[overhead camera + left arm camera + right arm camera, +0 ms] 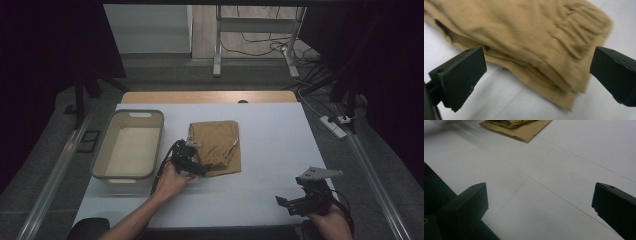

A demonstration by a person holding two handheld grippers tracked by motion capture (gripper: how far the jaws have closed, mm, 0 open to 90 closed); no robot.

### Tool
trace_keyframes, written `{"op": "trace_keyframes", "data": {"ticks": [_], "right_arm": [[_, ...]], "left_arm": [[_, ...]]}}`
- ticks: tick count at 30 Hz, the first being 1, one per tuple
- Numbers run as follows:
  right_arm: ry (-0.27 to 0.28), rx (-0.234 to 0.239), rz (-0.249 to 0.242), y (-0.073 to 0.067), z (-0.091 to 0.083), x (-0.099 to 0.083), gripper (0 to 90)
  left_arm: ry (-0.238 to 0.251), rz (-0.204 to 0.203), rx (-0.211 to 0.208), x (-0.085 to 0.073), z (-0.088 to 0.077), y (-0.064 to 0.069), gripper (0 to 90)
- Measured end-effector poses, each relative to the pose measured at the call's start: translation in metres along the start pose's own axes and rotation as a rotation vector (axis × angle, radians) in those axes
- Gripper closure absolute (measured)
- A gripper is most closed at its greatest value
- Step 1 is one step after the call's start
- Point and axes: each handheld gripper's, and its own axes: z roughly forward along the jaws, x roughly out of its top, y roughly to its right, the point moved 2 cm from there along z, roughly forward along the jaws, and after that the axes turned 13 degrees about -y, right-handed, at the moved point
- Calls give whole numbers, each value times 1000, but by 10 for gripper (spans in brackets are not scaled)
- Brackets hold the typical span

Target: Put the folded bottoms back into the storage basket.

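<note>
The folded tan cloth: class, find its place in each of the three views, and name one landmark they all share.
High view: folded tan cloth at table centre, right of the grey bin.
Left gripper view: cloth across the upper part, between the open jaws.
Right gripper view: a corner at the top edge.
Shared landmark: white table cover.

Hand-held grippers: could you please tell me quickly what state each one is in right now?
Left hand-held gripper: open, jaws either side of the folded tan cloth's corner, holding nothing.
Right hand-held gripper: open, empty, over the white table.
</note>
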Motion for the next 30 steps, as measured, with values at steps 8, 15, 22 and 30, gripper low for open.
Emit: {"op": "trace_keyframes", "data": {"ticks": [8,15,22,30], "right_arm": [[-4,0,-6,0,0,0,4],[-10,-7,-14,-1,1,0,5],[-25,-10,-20,-2,2,1,5],[-43,-19,-43,-5,4,2,46]], "left_arm": [[-69,-29,-2,0,18,-12,0],[-57,-22,24,-1,19,-9,0],[-7,13,-19,-6,13,3,356],[-25,22,-43,-2,10,11,709]]}}
